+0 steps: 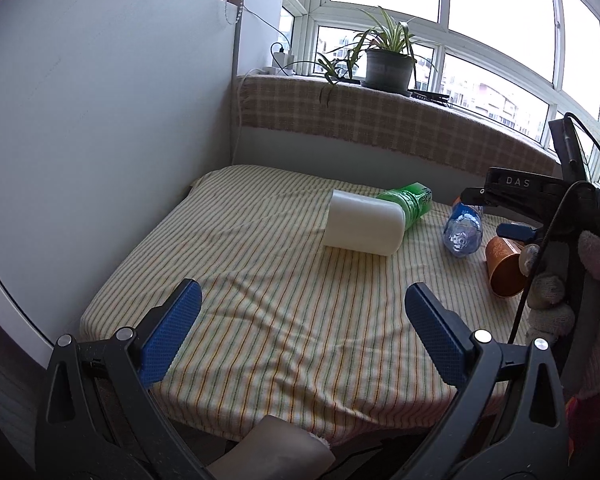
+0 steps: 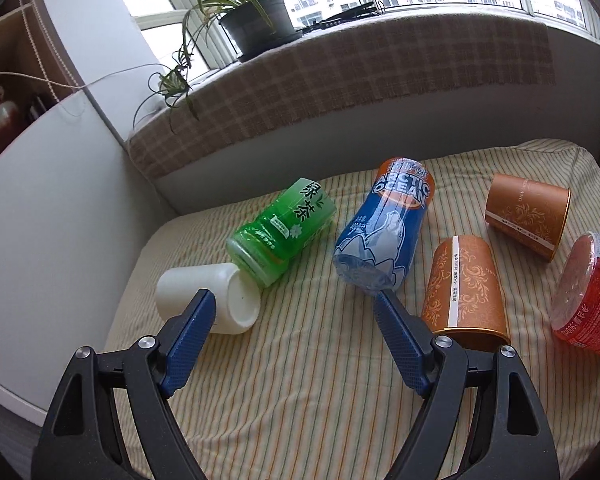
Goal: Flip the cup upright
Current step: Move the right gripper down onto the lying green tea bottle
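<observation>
Cups lie toppled on the striped cloth [image 2: 300,380]; nearest my wide-open right gripper [image 2: 294,314] are the white cup [image 2: 188,292] and blue cup [image 2: 380,232]. I'd straddle one body squarely, then tip gently. My left gripper [image 1: 300,308] gapes empty. Beyond, a potted plant [image 2: 256,20] sits on the windowsill.

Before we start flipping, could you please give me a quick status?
Left claw and right claw open, empty. Six cups on their sides; white cup nearest. Green cup touches it.

A potted plant [image 2: 256,20] stands on the checked-cloth windowsill [image 2: 360,76] behind the striped-cloth table [image 2: 300,380], beside a white cabinet [image 1: 100,120].
</observation>
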The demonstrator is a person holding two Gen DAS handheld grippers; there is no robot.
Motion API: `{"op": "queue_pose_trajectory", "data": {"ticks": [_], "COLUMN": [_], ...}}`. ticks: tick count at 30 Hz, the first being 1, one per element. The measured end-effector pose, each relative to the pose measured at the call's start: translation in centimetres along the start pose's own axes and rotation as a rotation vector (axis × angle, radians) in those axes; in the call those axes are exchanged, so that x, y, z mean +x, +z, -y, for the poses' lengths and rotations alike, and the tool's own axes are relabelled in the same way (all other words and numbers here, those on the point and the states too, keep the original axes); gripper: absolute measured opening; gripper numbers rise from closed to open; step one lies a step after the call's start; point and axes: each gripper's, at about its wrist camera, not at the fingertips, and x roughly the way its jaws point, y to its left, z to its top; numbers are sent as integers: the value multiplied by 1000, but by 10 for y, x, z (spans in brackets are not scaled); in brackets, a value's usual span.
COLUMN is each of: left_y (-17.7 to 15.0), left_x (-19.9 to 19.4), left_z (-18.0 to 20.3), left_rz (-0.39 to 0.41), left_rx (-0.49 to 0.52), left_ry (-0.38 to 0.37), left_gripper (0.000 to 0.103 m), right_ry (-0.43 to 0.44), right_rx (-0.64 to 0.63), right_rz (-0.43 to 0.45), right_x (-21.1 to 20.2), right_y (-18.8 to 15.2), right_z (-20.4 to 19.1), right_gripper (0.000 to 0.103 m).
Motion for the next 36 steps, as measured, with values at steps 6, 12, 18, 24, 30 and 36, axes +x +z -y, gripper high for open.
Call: {"op": "queue_pose_trajectory", "data": {"ticks": [6, 12, 18, 24, 30, 36], "left_y": [-2, -5, -3, -1, -3, -3], "left_x": [0, 3, 2, 1, 2, 0], "left_z": [-13, -25, -33, -40, -49, -49], "left_rz": [-14, -31, -29, -26, -27, -23], "left_rx": [-18, -51, -75, -90, -108, -108], "left_ry": [12, 18, 16, 27, 37, 41], "left_gripper": [103, 103, 103, 103, 103, 103], "right_ry": [-56, -19, -37, -78, -138, -185], "right_rx": [21, 103, 187, 224, 228, 218], "right_rz": [-29, -124, -195, -249, -265, -276], "right_x": [39, 72, 102, 130, 145, 154], "right_y": [15, 36, 49, 58, 62, 66], "right_z": [-8, -17, -24, -28, -31, -35], "right_gripper": [81, 81, 81, 81, 81, 81]}}
